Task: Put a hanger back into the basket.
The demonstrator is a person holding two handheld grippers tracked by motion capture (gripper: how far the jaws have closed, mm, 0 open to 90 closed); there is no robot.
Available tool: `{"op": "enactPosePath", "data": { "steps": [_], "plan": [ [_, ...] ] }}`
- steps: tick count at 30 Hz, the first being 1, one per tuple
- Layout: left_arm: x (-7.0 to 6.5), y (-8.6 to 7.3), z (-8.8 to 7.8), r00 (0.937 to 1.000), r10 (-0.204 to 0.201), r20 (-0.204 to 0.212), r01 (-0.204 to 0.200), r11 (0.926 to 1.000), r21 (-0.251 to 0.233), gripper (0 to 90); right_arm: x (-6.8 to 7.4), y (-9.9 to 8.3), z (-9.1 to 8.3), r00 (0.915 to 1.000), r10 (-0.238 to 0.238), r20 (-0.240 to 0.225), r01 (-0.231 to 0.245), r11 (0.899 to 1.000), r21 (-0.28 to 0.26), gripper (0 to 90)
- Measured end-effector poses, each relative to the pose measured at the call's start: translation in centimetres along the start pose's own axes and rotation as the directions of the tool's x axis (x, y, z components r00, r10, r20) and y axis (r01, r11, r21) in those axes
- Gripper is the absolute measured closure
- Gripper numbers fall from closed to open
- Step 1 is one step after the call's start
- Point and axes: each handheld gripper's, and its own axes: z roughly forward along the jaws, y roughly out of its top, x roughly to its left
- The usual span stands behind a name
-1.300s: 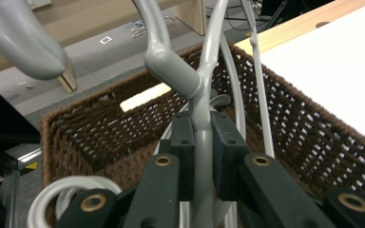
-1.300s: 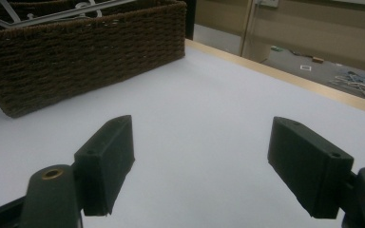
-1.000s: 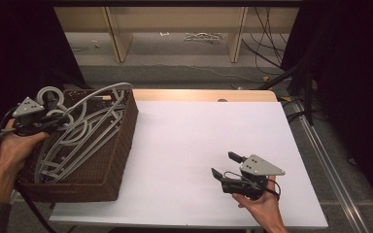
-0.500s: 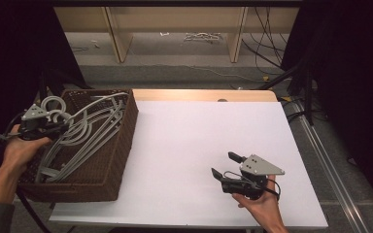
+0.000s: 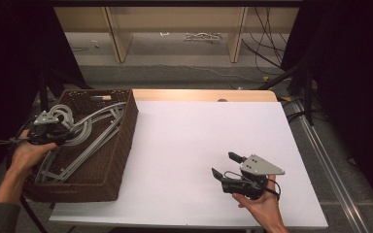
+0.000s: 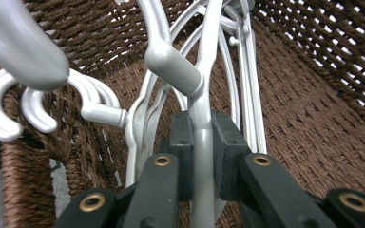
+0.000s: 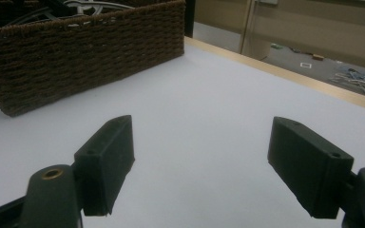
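A brown wicker basket [image 5: 126, 127] stands on the left end of the white table [image 5: 189, 131] and holds several grey plastic hangers [image 5: 97, 124]. My left gripper [image 5: 67, 132] reaches into it from the left side, with the hangers' hooks [image 5: 63, 114] bunched just above it. In the left gripper view that gripper [image 6: 202, 126] is shut on the thin neck of one grey hanger [image 6: 204, 90], below its hook. My right gripper [image 5: 223, 164] rests near the table's front right, held in a hand. Its jaws are wide open with nothing between them [image 7: 199, 156], and they face the basket [image 7: 76, 52].
Bare white tabletop [image 7: 209, 95] lies between the basket and my right gripper. A wooden strip [image 5: 199, 94] runs along the table's far edge. Beyond it are wooden shelf uprights [image 5: 116, 34] and loose cables [image 5: 201, 36] on the floor.
My left gripper has come down and toward the person with the hanger in it, so the hooks sit lower over the basket. The right gripper has stayed still.
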Motion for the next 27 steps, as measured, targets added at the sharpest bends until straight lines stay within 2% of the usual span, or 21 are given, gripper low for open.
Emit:
{"op": "enactPosePath", "data": {
  "steps": [1, 3, 4, 8, 11, 14, 15, 17, 19, 21, 22, 23, 24, 27],
  "plan": [
    [-0.1, 0.0, 0.2, 0.9999, 0.014, -0.009, -0.014, 0.9998, 0.016, 80.5, 0.0, 0.0, 0.0, 1.0, -0.002, -0.003, 0.002, 1.0, 0.003, 24.7],
    [-0.3, 0.0, 0.8, 0.9999, 0.009, -0.013, -0.009, 0.9999, 0.006, 80.5, 0.1, 0.0, 0.0, 1.0, -0.001, -0.002, 0.001, 1.0, -0.001, 24.7],
    [-0.3, 0.1, 0.8, 0.9999, 0.008, -0.014, -0.008, 0.9995, 0.031, 80.4, 0.1, 0.0, 0.0, 1.0, -0.001, -0.001, 0.001, 1.0, 0.0, 24.7],
    [-0.3, -0.1, 1.3, 0.999, -0.014, -0.041, 0.015, 0.999, 0.043, 78.2, 0.0, 0.0, 0.0, 1.0, -0.002, -0.003, 0.002, 1.0, -0.001, 24.7],
    [-0.3, -0.5, 1.4, 0.9952, -0.045, -0.087, 0.049, 0.9974, 0.052, 68.3, 0.0, 0.0, 0.0, 1.0, 0.0, -0.004, 0.0, 1.0, 0.001, 24.7],
    [-0.1, -0.8, 0.9, 0.9909, -0.088, -0.102, 0.091, 0.9955, 0.027, 62.1, 0.1, 0.0, 0.0, 1.0, 0.001, -0.004, -0.001, 1.0, 0.001, 24.7],
    [-0.1, -0.8, 0.7, 0.9868, -0.106, -0.122, 0.109, 0.9939, 0.017, 57.9, 0.1, 0.0, 0.0, 1.0, -0.002, 0.0, 0.002, 1.0, -0.002, 24.7],
    [-0.3, -0.9, 0.2, 0.9765, -0.155, -0.149, 0.15, 0.9876, -0.047, 51.1, 0.1, 0.0, 0.0, 1.0, 0.001, 0.0, -0.001, 1.0, -0.004, 24.7],
    [-0.5, -0.9, -0.5, 0.976, -0.167, -0.14, 0.155, 0.9839, -0.088, 48.2, 0.1, 0.1, 0.0, 1.0, -0.001, -0.002, 0.001, 1.0, -0.001, 24.7],
    [-0.8, -0.8, -1.3, 0.9742, -0.166, -0.153, 0.151, 0.983, -0.105, 43.0, 0.1, 0.0, 0.0, 1.0, 0.0, -0.003, 0.0, 1.0, -0.001, 24.7],
    [-0.9, -0.7, -1.7, 0.9737, -0.174, -0.147, 0.157, 0.9805, -0.119, 40.4, 0.1, 0.0, 0.0, 1.0, 0.002, -0.001, -0.002, 1.0, -0.002, 24.7],
    [-1.2, -0.7, -2.0, 0.9708, -0.196, -0.139, 0.176, 0.9738, -0.144, 38.2, 0.1, 0.0, 0.0, 1.0, 0.0, -0.004, 0.0, 1.0, -0.003, 24.7],
    [-1.3, -0.7, -2.4, 0.9706, -0.204, -0.127, 0.183, 0.9705, -0.157, 36.3, 0.1, 0.1, 0.0, 1.0, 0.0, -0.006, 0.0, 1.0, -0.004, 24.7],
    [-2.1, -0.7, -3.3, 0.9717, -0.204, -0.119, 0.181, 0.9663, -0.183, 33.6, 0.4, 0.1, 0.0, 0.9997, 0.013, -0.021, -0.013, 1.0, 0.008, 24.7]
  ]
}}
